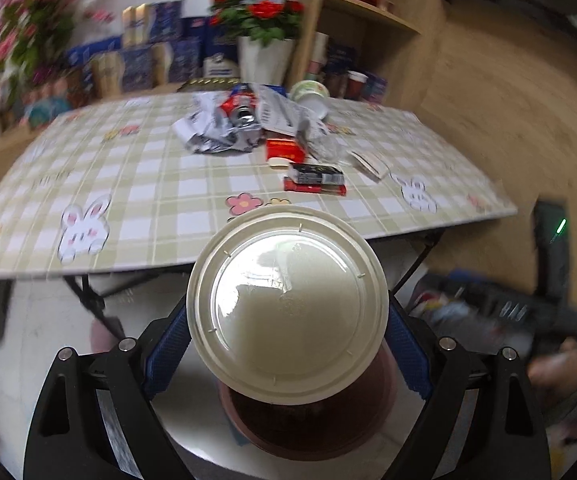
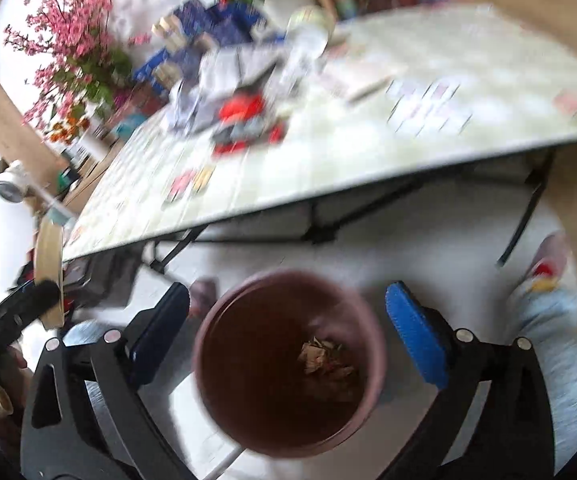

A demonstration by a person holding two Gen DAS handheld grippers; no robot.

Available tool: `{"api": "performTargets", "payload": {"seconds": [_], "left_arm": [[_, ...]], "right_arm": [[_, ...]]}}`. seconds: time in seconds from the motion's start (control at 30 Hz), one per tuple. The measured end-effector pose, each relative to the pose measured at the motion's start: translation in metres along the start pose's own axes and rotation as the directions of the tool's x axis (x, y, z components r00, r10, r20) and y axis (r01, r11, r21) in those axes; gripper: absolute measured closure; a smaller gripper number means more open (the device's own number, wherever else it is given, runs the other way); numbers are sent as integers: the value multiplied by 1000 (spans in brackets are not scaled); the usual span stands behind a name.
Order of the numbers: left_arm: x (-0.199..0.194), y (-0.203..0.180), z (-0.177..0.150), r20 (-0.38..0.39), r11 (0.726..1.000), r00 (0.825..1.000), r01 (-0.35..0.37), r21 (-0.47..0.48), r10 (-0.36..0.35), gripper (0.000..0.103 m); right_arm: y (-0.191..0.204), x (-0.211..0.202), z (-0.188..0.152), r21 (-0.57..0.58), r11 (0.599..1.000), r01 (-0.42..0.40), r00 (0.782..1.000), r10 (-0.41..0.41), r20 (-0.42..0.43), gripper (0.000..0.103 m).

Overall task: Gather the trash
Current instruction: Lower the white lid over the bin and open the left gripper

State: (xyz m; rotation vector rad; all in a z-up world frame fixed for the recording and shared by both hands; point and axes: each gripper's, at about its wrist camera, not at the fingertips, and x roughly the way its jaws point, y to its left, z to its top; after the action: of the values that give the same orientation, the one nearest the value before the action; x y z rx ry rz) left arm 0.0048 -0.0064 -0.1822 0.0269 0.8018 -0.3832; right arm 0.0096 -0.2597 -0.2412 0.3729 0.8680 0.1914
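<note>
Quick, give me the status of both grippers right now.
Left gripper: jaws shut on the white bowl, over the brown bin.
Right gripper: jaws open, holding nothing, above the brown bin.

No legible text or labels anywhere.

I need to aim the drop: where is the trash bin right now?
The maroon trash bin stands on the floor in front of the table, between the open right tongs in the right wrist view.
</note>
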Motion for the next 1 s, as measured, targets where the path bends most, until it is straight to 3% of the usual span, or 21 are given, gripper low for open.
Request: {"api": "performTargets", "payload": {"seconds": [0.13, 0.4, 0.63, 0.73, 1.0], "left_arm": [[28, -14, -7, -39, 996, 999, 24, 87, -21, 17], [75, -23, -28, -161, 991, 984, 95, 94, -79, 17], [74, -11, -29, -159, 993, 981, 115, 29, -109, 14], [71, -11, -28, -150, 993, 983, 114, 24, -110, 10], [66, -13, -27, -129, 994, 986, 108, 34, -103, 9]], "right_arm": [[-9, -9, 2, -16, 997, 70, 994, -69, 84, 6], [-3, 11, -3, -38, 990, 139, 990, -138, 33, 6], [-13, 14, -9, -4, 986, 164, 986, -164, 8, 6], [-15, 12, -9, 10, 986, 169, 986, -169, 9, 6], [-10, 10, -10, -16, 984, 176, 984, -176, 14, 6]]}}
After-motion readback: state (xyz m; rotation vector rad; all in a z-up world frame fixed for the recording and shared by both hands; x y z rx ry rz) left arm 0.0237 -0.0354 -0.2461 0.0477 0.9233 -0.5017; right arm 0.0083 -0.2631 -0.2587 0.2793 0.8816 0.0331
